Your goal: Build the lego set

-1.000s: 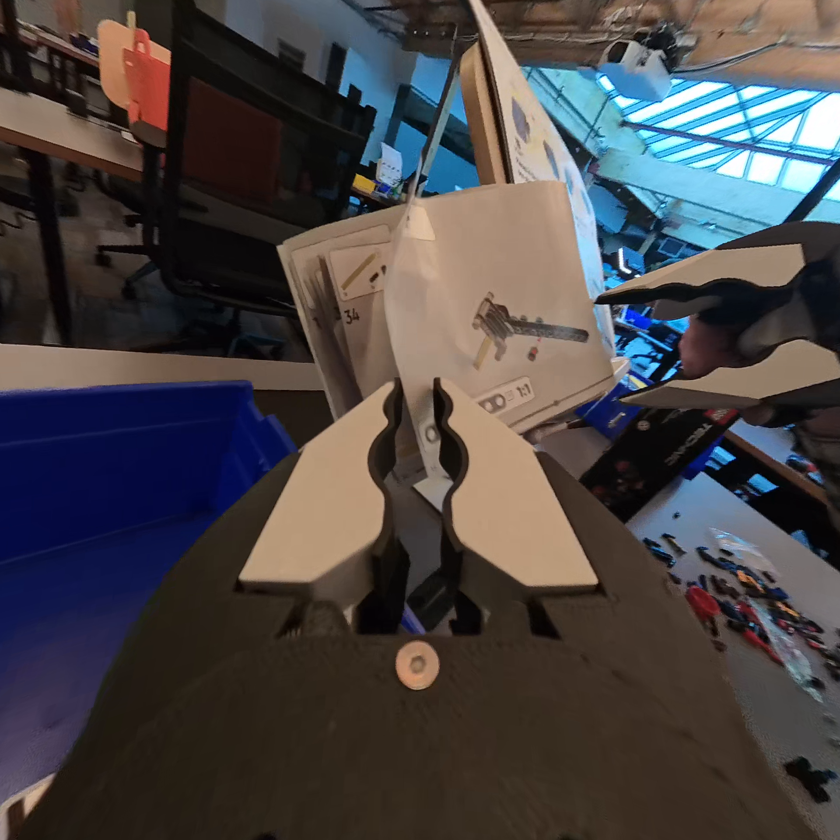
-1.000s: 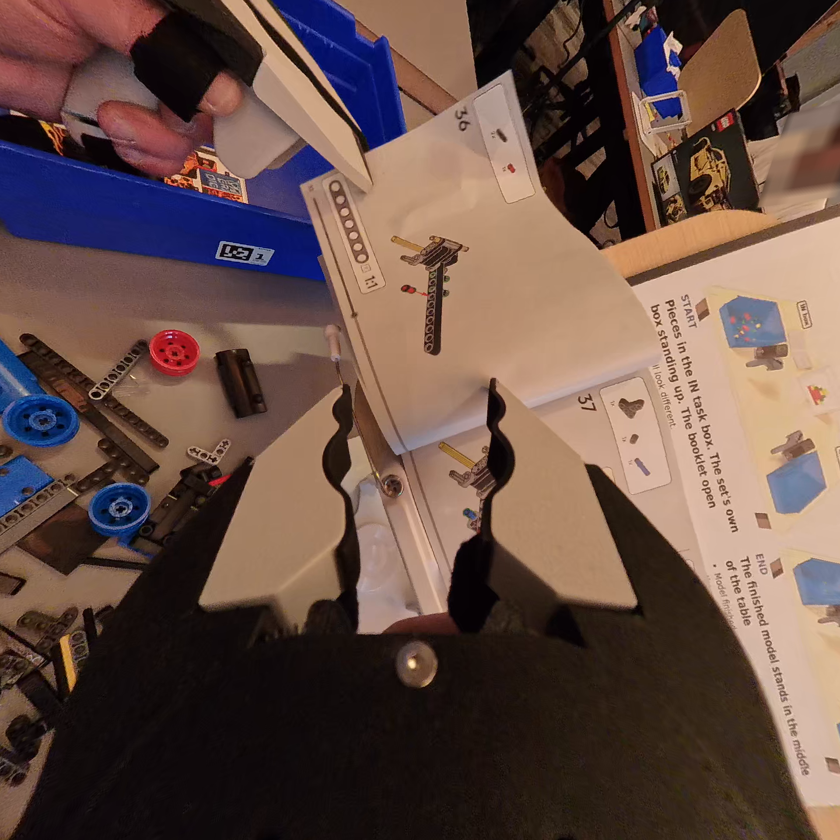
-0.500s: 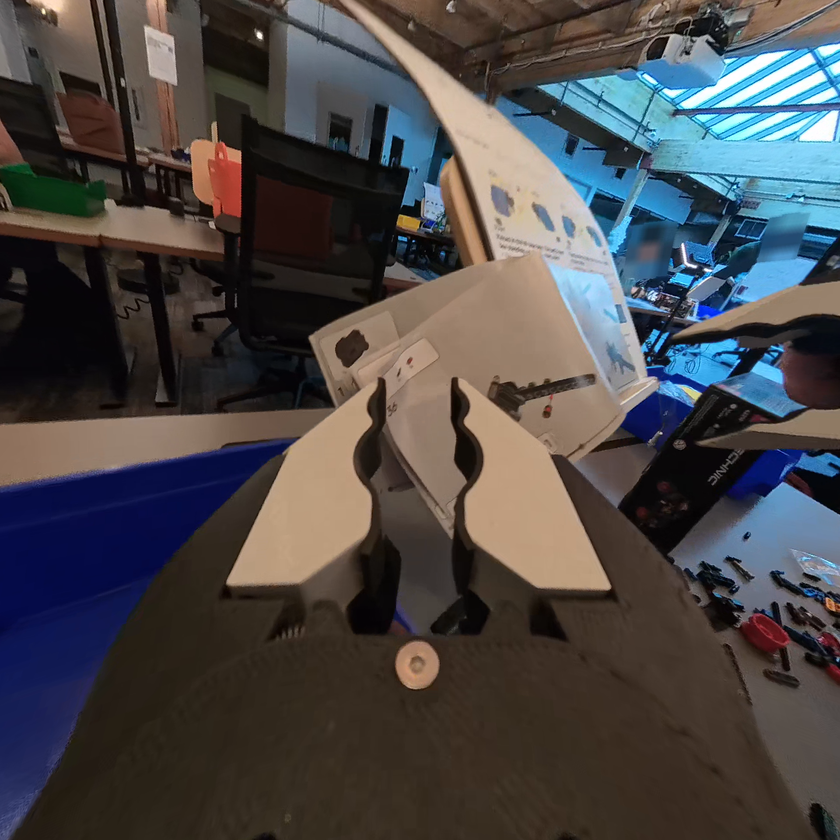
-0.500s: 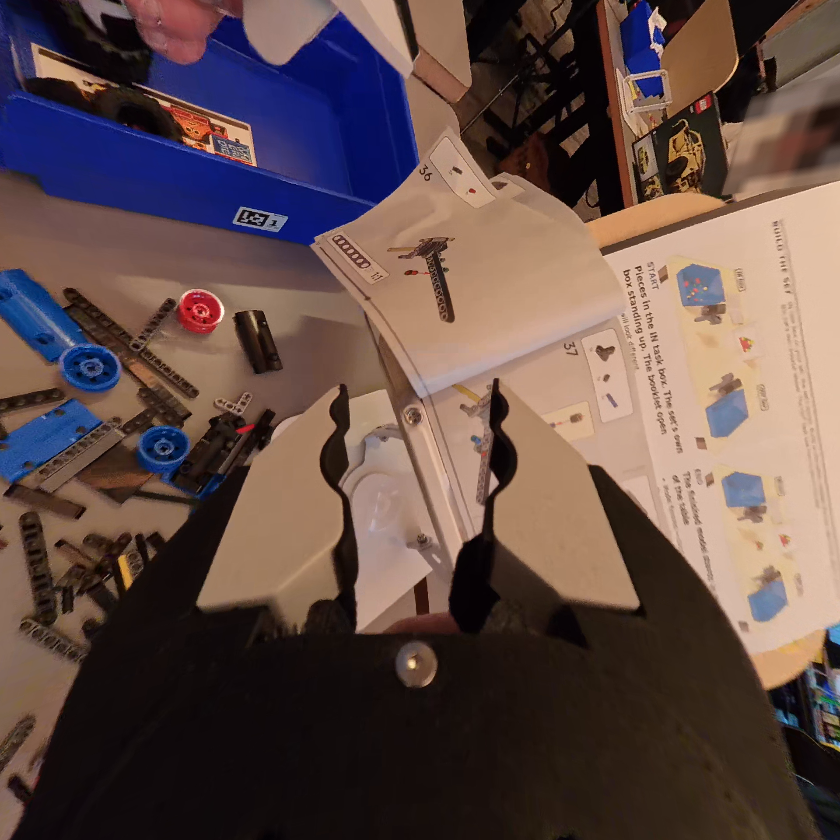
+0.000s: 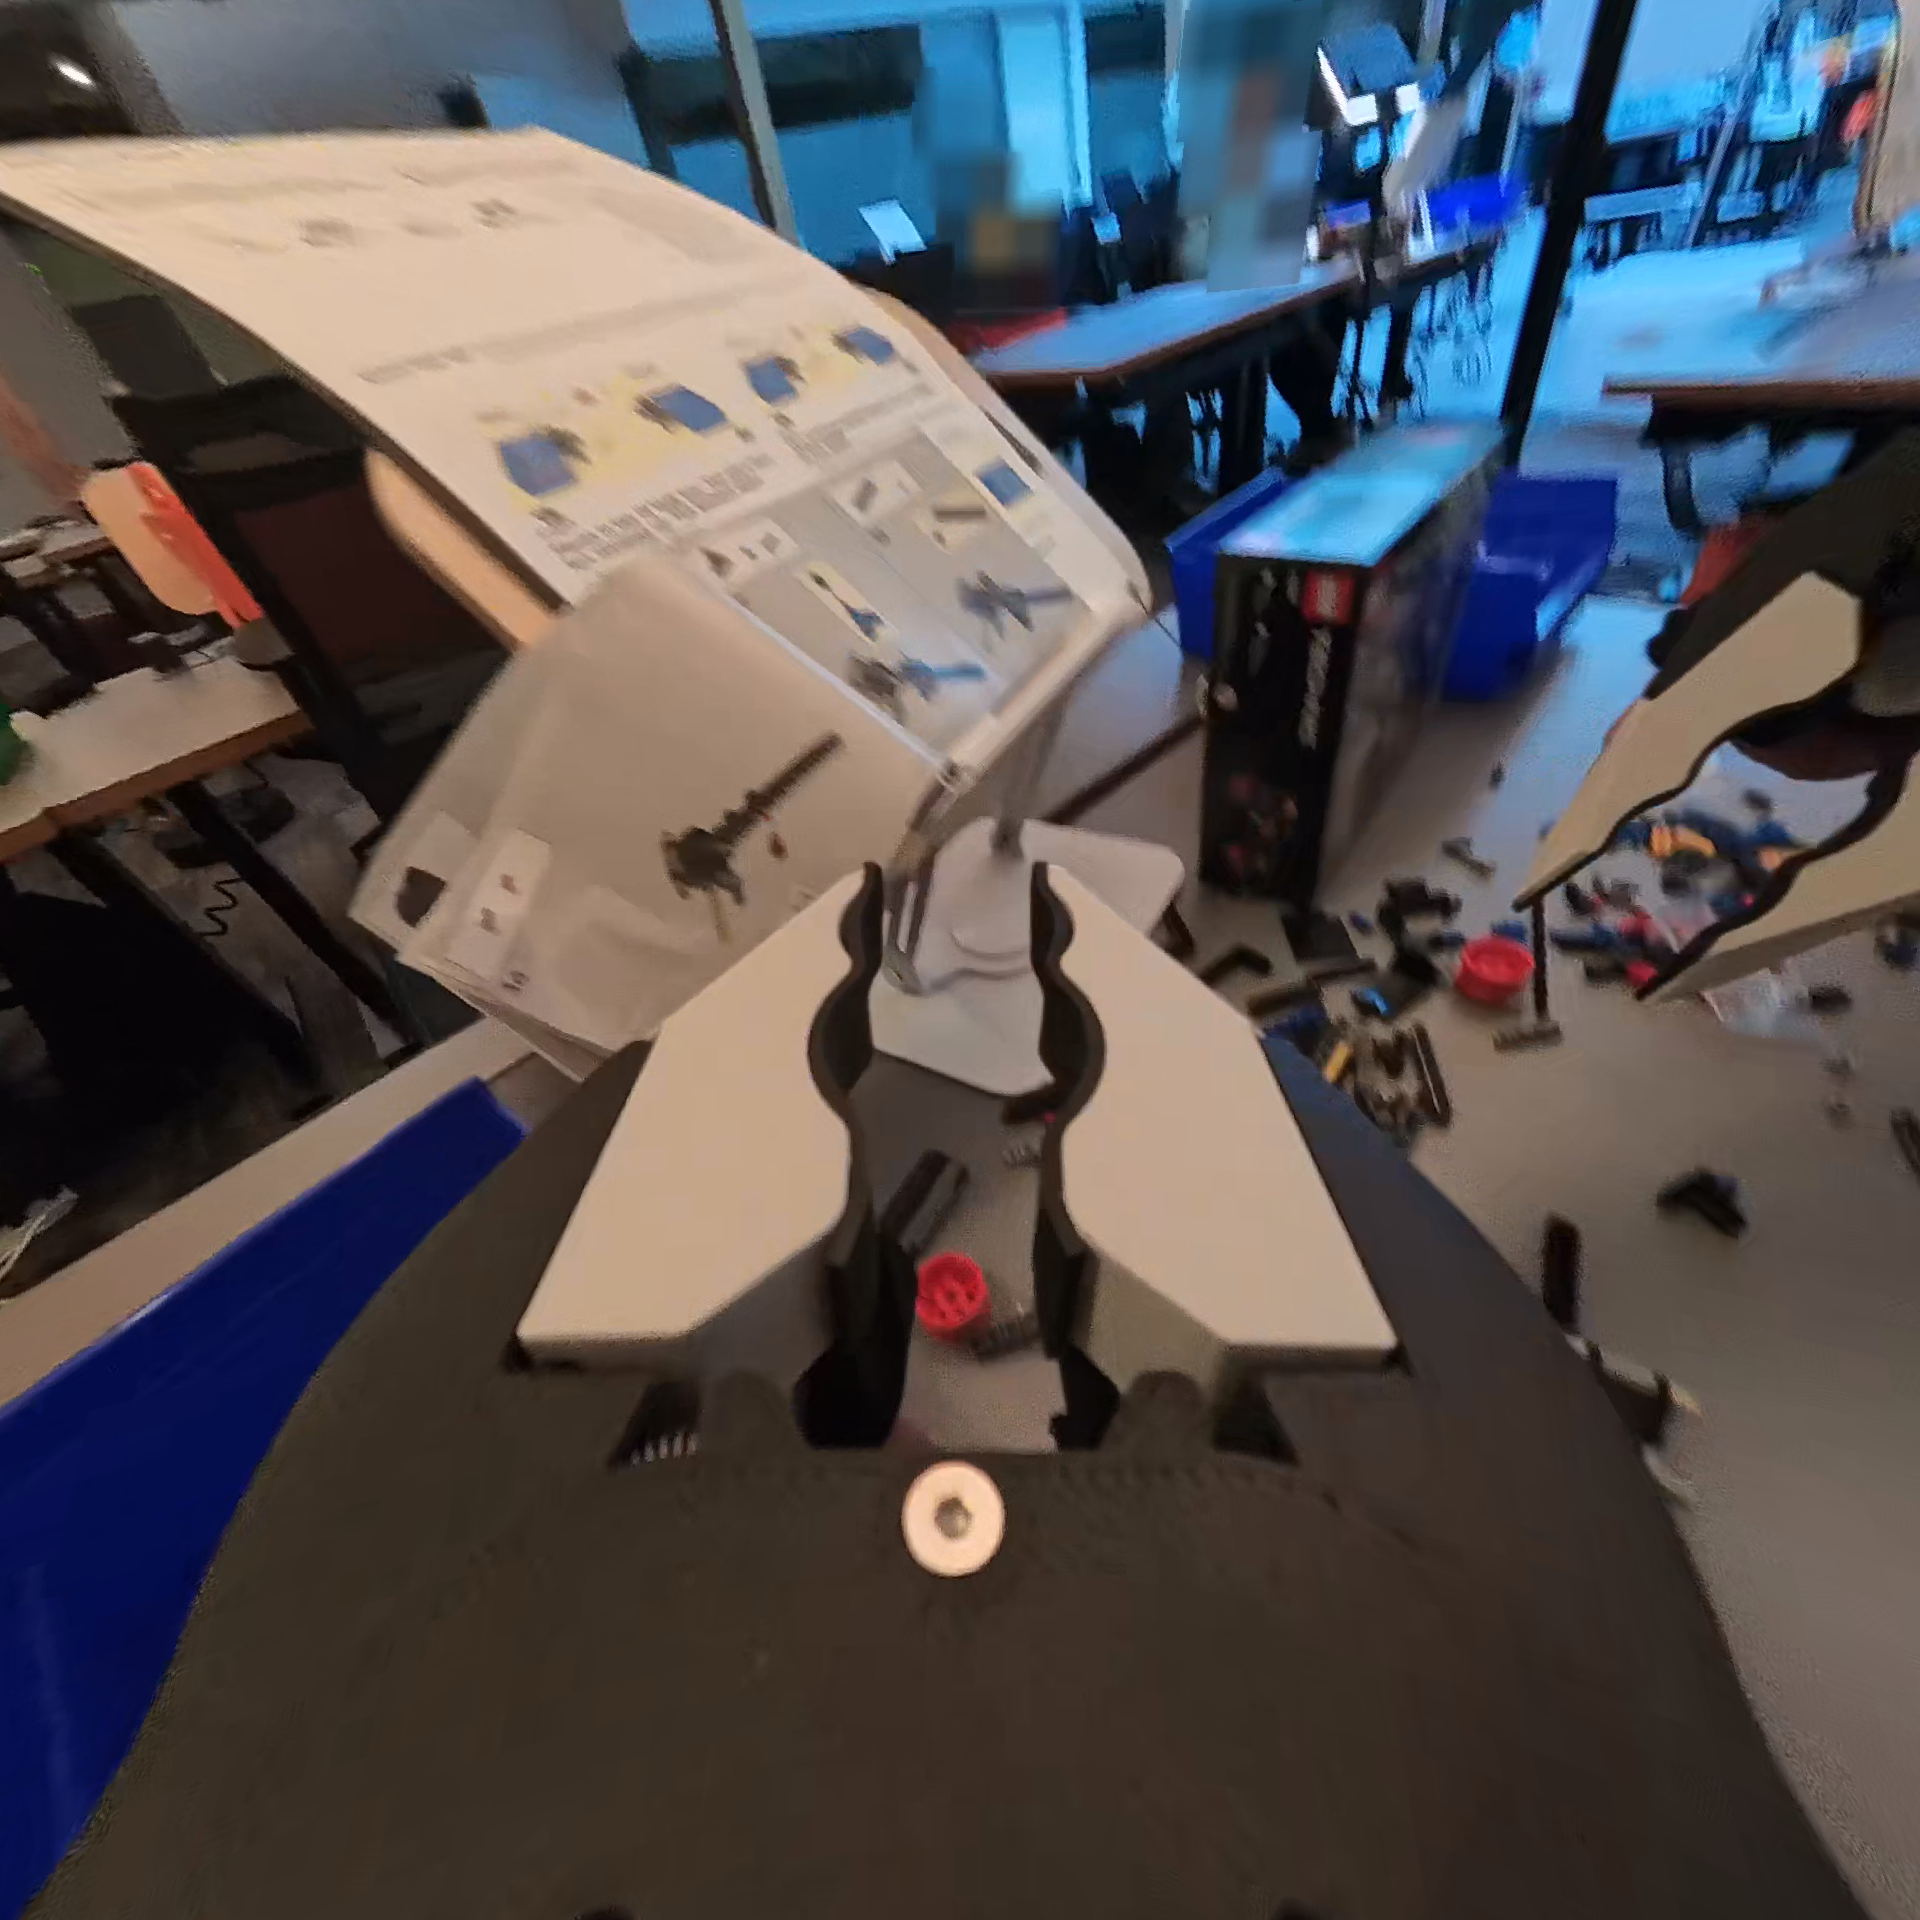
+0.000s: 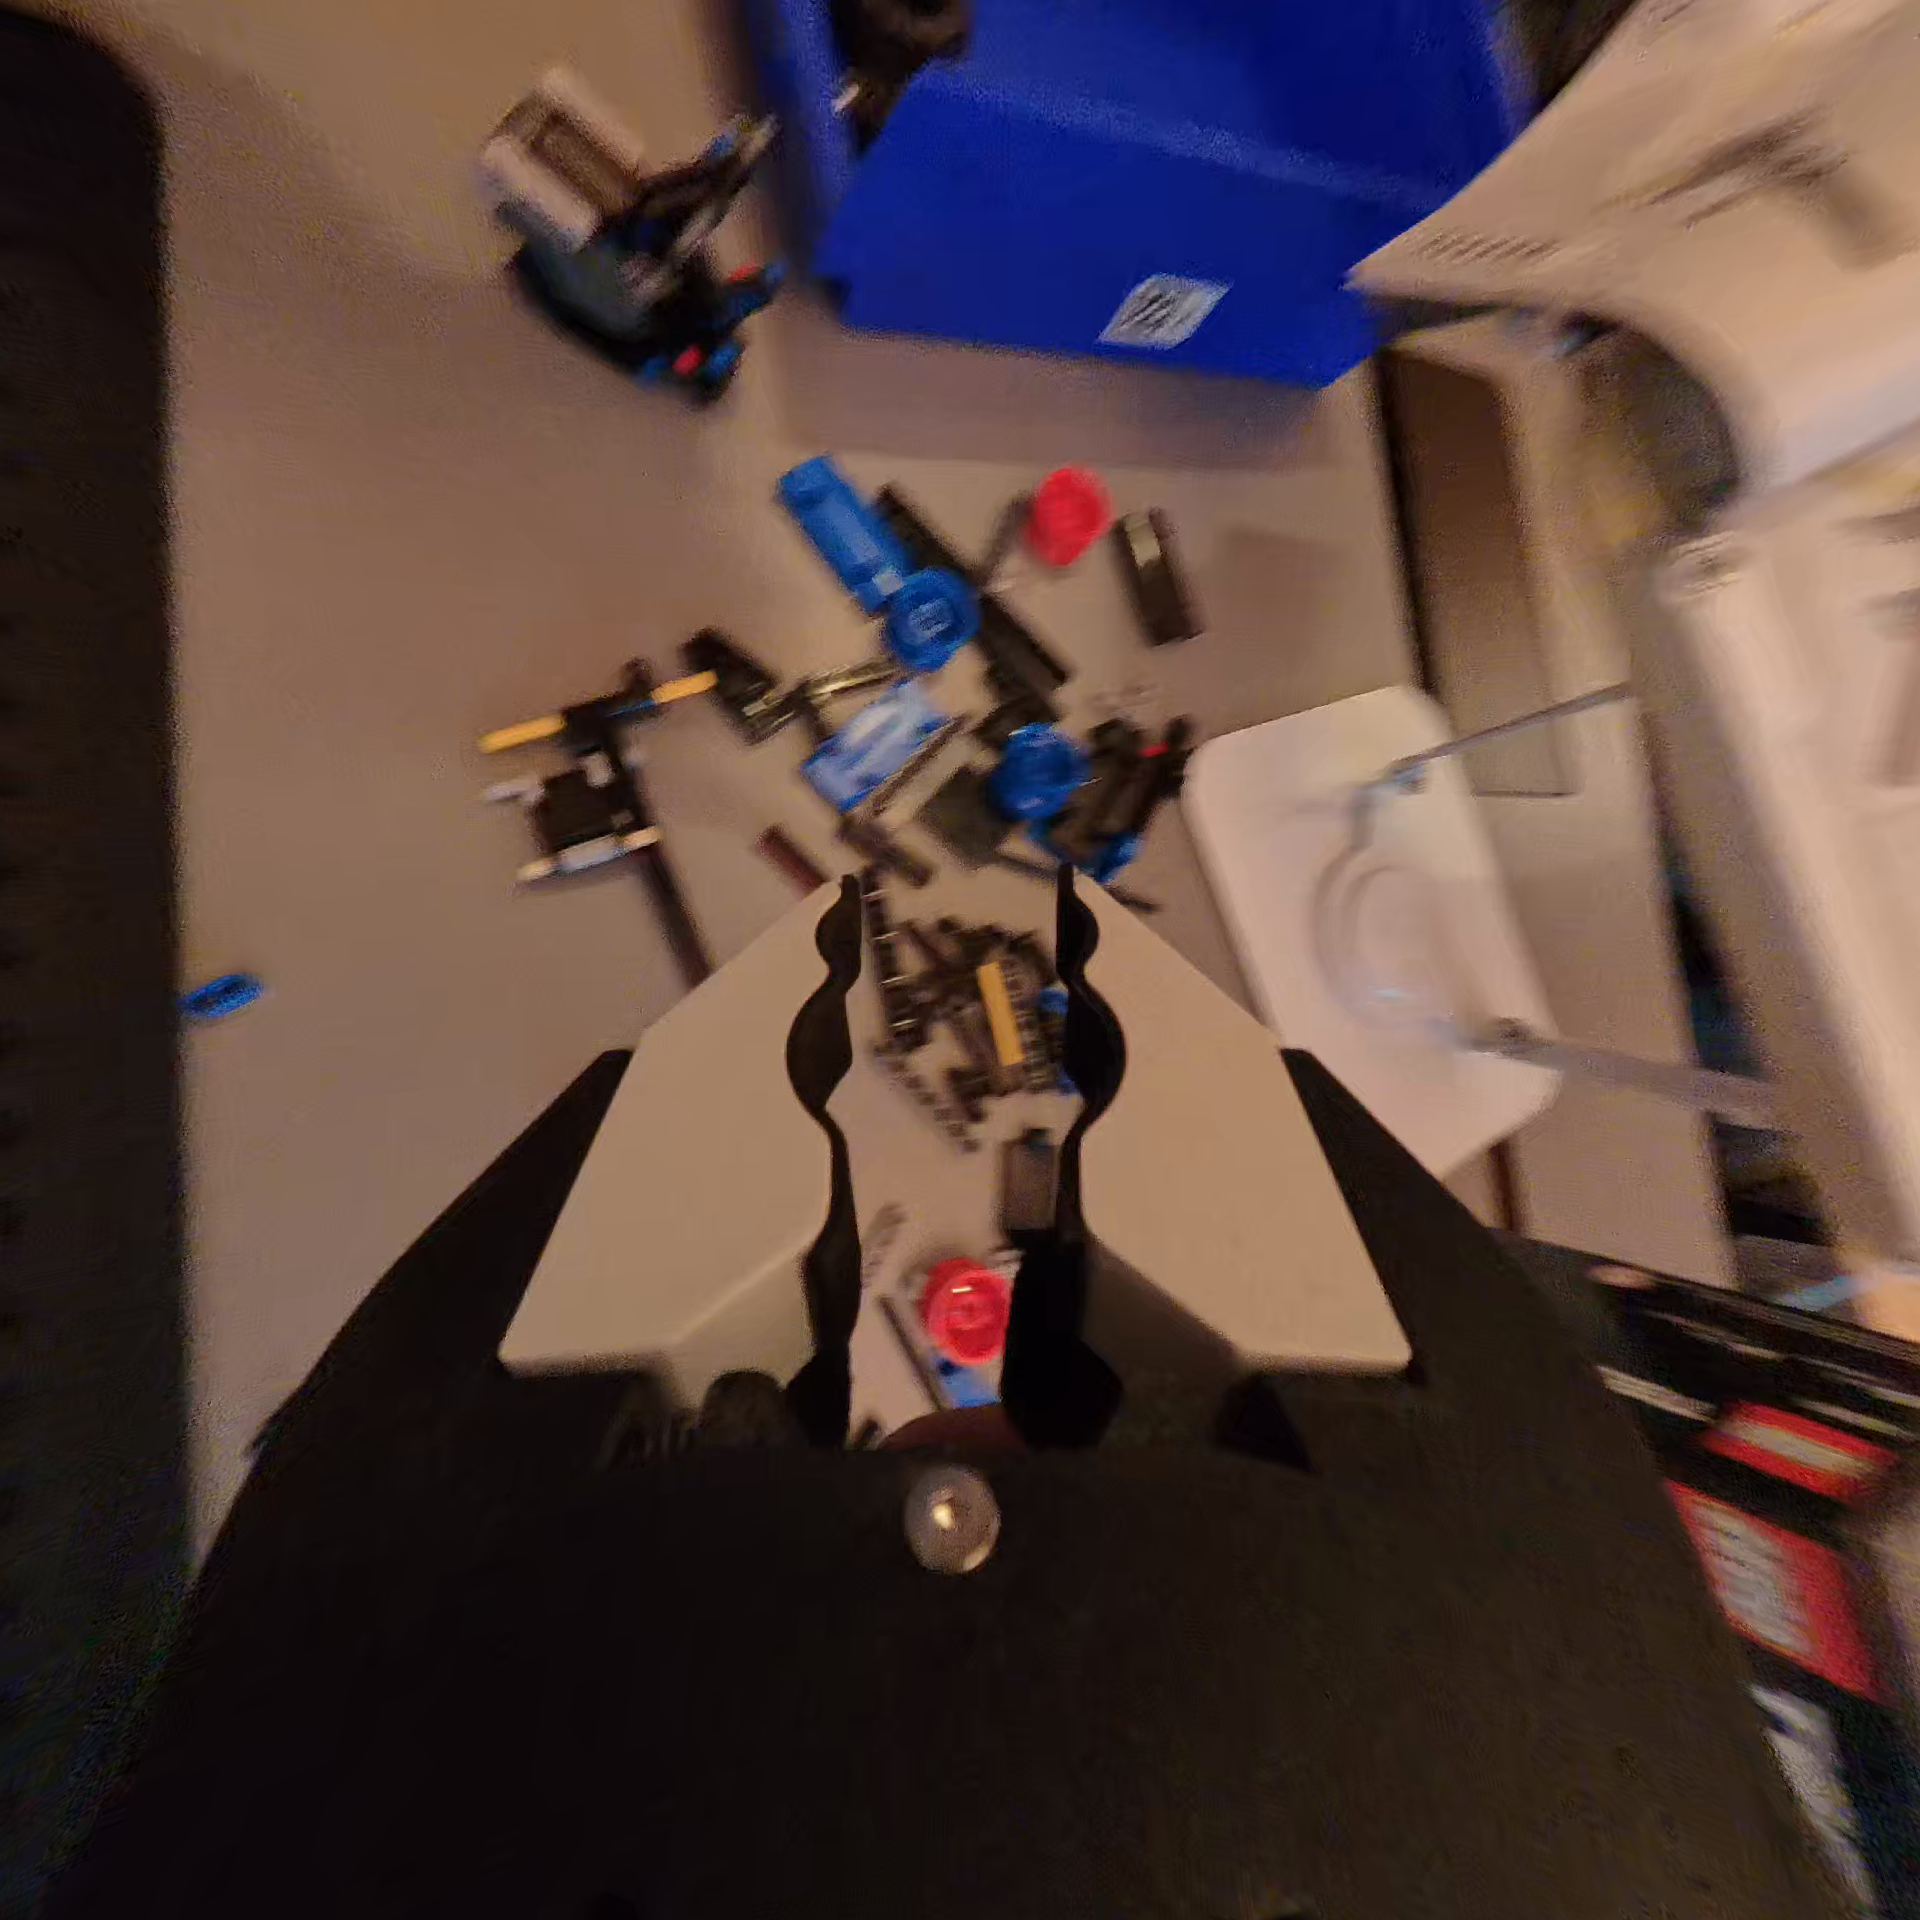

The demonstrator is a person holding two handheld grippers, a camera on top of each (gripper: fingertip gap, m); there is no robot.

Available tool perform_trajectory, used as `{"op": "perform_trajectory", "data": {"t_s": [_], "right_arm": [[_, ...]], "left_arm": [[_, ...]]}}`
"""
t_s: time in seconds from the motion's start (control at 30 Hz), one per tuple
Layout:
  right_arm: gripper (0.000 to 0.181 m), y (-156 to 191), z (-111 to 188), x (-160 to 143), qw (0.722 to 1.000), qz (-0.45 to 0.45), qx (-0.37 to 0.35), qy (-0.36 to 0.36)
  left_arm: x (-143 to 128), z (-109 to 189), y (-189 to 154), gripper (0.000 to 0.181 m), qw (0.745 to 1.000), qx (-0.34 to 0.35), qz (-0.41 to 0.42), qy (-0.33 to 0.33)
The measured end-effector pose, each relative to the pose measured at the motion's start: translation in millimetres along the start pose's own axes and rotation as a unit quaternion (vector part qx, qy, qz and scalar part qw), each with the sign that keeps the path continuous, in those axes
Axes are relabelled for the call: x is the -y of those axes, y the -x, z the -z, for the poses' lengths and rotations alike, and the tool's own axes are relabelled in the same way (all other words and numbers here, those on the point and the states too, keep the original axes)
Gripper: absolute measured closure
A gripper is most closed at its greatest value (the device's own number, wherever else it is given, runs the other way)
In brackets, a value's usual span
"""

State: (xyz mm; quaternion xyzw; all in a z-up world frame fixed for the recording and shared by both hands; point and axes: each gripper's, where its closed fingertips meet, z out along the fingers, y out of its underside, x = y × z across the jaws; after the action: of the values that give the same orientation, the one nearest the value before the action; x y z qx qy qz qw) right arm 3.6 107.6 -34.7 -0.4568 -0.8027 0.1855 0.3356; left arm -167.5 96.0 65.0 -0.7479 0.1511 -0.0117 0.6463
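Loose Lego pieces [image 6: 935, 727], black, blue, red and yellow, lie scattered on the grey table [image 6: 416, 582]. My right gripper [image 6: 956, 894] hangs open and empty above them; a red wheel [image 6: 966, 1309] shows between its fingers. It also shows in the left wrist view [image 5: 1595, 945], open. My left gripper [image 5: 951, 894] is open and empty, low over the table, facing the instruction booklet [image 5: 644, 810] and the white stand base [image 5: 997, 977]. A red wheel [image 5: 948, 1288] lies between its fingers. A partly built model [image 6: 634, 239] stands beside the blue bin [image 6: 1122, 177].
A large printed sheet [image 5: 675, 343] curves up from the stand above the booklet. A black Lego box [image 5: 1340, 665] stands upright behind the pieces. The blue bin's wall [image 5: 208, 1351] is at my left. The right wrist view is blurred by motion. There is about 20 cm between the tips of the two grippers.
My left gripper has opened off the booklet page and swung right and down toward the table. My right gripper has swung left from the booklet to over the loose pieces.
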Motion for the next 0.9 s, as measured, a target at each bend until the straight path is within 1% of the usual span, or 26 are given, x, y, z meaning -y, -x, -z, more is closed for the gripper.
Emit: {"op": "perform_trajectory", "data": {"t_s": [0.13, 0.23, 0.3, 0.37, 0.47, 0.53, 0.6, 0.67, 0.7, 0.77, 0.9], "right_arm": [[0.146, 62.1, -38.5, -33.1, 0.996, -0.025, 0.076, 0.024], [0.147, 83.9, -63.9, -54.1, 0.993, -0.042, 0.1, 0.043], [0.152, 91.3, -77.3, -64.7, 0.992, -0.045, 0.106, 0.052], [0.158, 93.7, -87.2, -70.8, 0.992, -0.048, 0.106, 0.056], [0.168, 93.8, -91.3, -65.0, 0.993, -0.051, 0.104, 0.037], [0.175, 88.7, -89.8, -60.8, 0.997, -0.016, 0.07, 0.027], [0.175, 85.0, -83.4, -51.3, 0.999, 0.023, 0.028, 0.009], [0.175, 77.6, -74.0, -42.7, 0.997, 0.073, -0.037, 0.002], [0.175, 73.4, -68.3, -38.6, 0.992, 0.101, -0.073, 0.0], [0.176, 71.1, -58.4, -32.6, 0.981, 0.153, -0.122, 0.001], [0.176, 65.6, -35.5, -17.1, 0.943, 0.248, -0.223, -0.01]], "left_arm": [[-32.7, 5.9, -44.4, 0.155, 0.997, -0.034, -0.04, 0.063], [-52.5, 7.8, -79.3, 0.155, 0.993, -0.076, -0.036, 0.085], [-66.6, 8.6, -103.8, 0.155, 0.988, -0.107, -0.037, 0.104], [-82.7, 8.1, -121.4, 0.154, 0.983, -0.122, -0.048, 0.128], [-105.9, 7.2, -139.5, 0.153, 0.976, -0.136, -0.059, 0.159], [-117.6, 7.7, -146.3, 0.152, 0.974, -0.14, -0.051, 0.171], [-128.0, 9.7, -150.4, 0.148, 0.973, -0.14, -0.039, 0.177], [-137.4, 11.6, -147.9, 0.143, 0.975, -0.126, -0.027, 0.182], [-139.9, 12.6, -148.6, 0.142, 0.976, -0.125, -0.013, 0.18], [-142.8, 14.5, -153.4, 0.138, 0.976, -0.129, 0.006, 0.174], [-148.2, 14.2, -159.9, 0.132, 0.976, -0.126, 0.03, 0.172]]}}
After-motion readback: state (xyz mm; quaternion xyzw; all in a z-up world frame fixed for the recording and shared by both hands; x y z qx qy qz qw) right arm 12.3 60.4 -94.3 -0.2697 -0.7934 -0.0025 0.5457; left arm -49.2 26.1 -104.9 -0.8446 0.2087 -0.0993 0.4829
